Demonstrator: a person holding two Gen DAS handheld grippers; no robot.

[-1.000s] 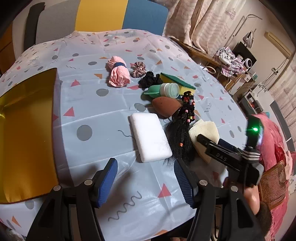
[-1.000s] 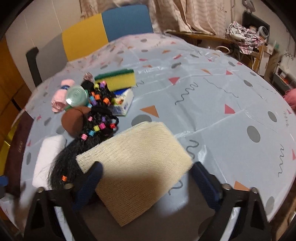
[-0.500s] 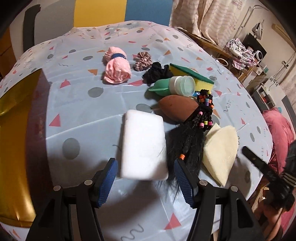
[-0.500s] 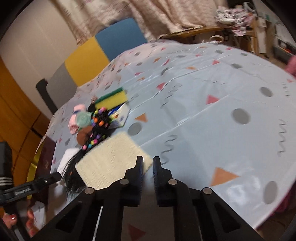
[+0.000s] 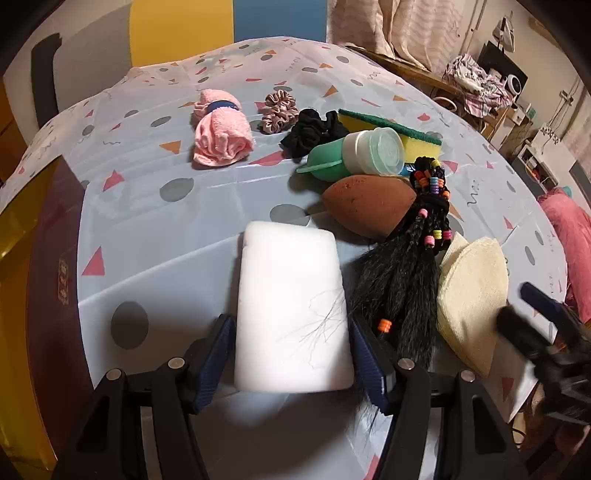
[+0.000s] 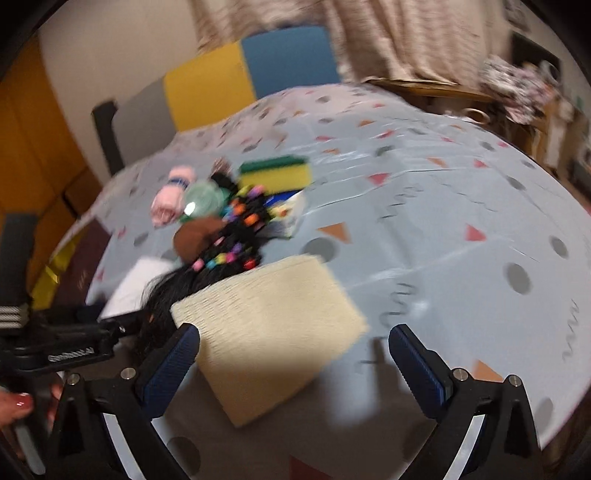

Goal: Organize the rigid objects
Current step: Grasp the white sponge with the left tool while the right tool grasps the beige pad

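A white foam block (image 5: 291, 295) lies on the patterned tablecloth (image 5: 166, 229), and my left gripper (image 5: 290, 321) is open and straddles its near end, a blue pad close to each side. Beside the block lie a black beaded hairpiece (image 5: 406, 273), a brown egg-shaped sponge (image 5: 369, 205), a green bottle with a white cap (image 5: 354, 155) and a yellow-green sponge (image 5: 399, 129). My right gripper (image 6: 293, 330) hangs over the cream cloth (image 6: 269, 325) with its jaws opening wide; the pads touch nothing. This view is blurred.
A rolled pink towel (image 5: 221, 133), a mauve scrunchie (image 5: 279, 114) and a black scrunchie (image 5: 310, 131) lie farther back. A gold tray (image 5: 14, 229) with a dark maroon panel (image 5: 55, 258) sits at the left. A chair back (image 5: 184, 29) stands behind the table.
My left gripper came forward and down until its fingers flank the white block. My right gripper closed fully away from the cloth, then swung back over it and opened wide.
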